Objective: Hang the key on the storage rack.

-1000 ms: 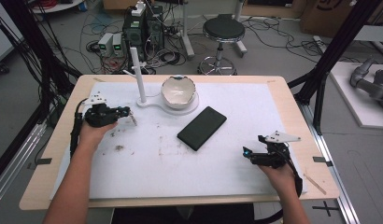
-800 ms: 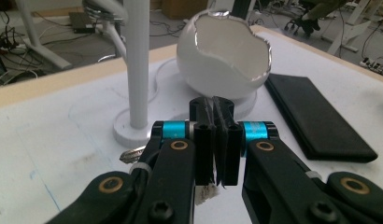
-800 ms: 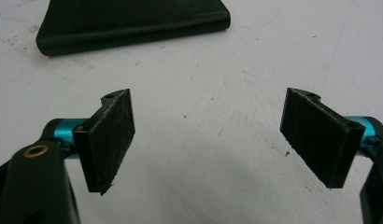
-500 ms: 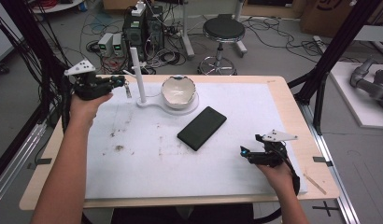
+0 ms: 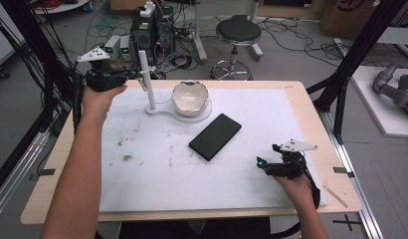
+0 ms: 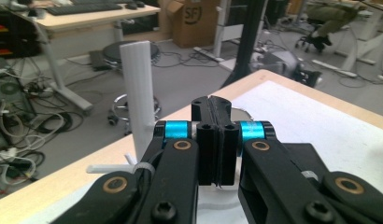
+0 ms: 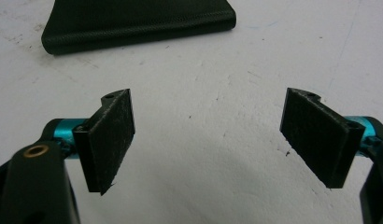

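Jaws of the left gripper (image 5: pixel 135 74) are pressed fully together with nothing between them, at the upper left of the high view, just beside the tall white plastic post (image 5: pixel 146 79) on its flat white base (image 5: pixel 164 110), which also carries a round white bowl (image 5: pixel 190 97). The right gripper (image 5: pixel 261 164) sits at the lower right with its jaws wide apart and empty above the white table mat (image 5: pixel 142 174), and the flat black rectangular phone (image 5: pixel 215 136) lies in the middle of the frame, apart from both grippers.
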`<state>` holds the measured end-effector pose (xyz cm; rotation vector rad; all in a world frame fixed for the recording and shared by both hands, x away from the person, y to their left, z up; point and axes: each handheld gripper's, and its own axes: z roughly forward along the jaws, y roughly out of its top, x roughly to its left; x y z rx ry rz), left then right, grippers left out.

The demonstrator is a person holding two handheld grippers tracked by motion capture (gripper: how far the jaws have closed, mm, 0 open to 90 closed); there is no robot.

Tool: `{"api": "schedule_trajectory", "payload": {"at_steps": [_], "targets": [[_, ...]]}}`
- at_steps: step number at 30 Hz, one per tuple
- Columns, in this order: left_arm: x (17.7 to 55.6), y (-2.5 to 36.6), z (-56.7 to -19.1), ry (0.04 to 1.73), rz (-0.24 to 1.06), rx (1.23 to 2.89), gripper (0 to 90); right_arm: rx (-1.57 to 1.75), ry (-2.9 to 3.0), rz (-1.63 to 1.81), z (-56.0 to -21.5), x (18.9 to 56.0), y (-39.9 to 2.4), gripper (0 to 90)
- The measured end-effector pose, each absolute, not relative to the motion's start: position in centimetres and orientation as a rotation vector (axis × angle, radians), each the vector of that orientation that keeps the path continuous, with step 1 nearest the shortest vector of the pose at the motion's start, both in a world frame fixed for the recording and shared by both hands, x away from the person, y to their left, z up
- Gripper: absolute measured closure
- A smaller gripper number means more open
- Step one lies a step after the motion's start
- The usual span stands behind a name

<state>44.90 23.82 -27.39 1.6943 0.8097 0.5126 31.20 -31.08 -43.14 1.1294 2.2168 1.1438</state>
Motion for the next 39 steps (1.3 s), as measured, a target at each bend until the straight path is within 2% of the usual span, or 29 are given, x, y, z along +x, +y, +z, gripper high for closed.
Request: {"api": "schedule_trajectory", "payload": {"at_steps": [13, 23, 24, 25, 27, 35, 39], "targets": [[46.7, 23.9, -27.6, 0.855, 0.510, 1.666, 89.1, 1.135, 2.219, 1.139, -43.2, 31.1, -30.9, 18.0], [47.8, 23.0, -28.0, 0.917, 0.573, 1.701, 88.9, 1.143, 2.218, 1.140, -43.2, 31.1, -31.0, 18.0], [47.8, 23.0, -28.1, 0.922, 0.578, 1.688, 87.6, 1.139, 2.219, 1.141, -43.3, 31.1, -31.0, 18.0], [47.8, 23.0, -28.2, 0.945, 0.593, 1.677, 70.9, 1.136, 2.221, 1.138, -43.3, 31.1, -31.0, 18.0], [47.8, 23.3, -28.3, 0.950, 0.572, 1.662, 68.7, 1.132, 2.221, 1.139, -43.2, 31.1, -31.0, 18.0], [45.8, 25.2, -28.5, 0.974, 0.536, 1.626, 45.4, 1.123, 2.222, 1.149, -43.1, 31.1, -30.8, 18.0], [43.7, 26.1, -28.7, 0.944, 0.513, 1.608, 42.8, 1.117, 2.223, 1.152, -43.1, 31.2, -30.8, 17.9]]}}
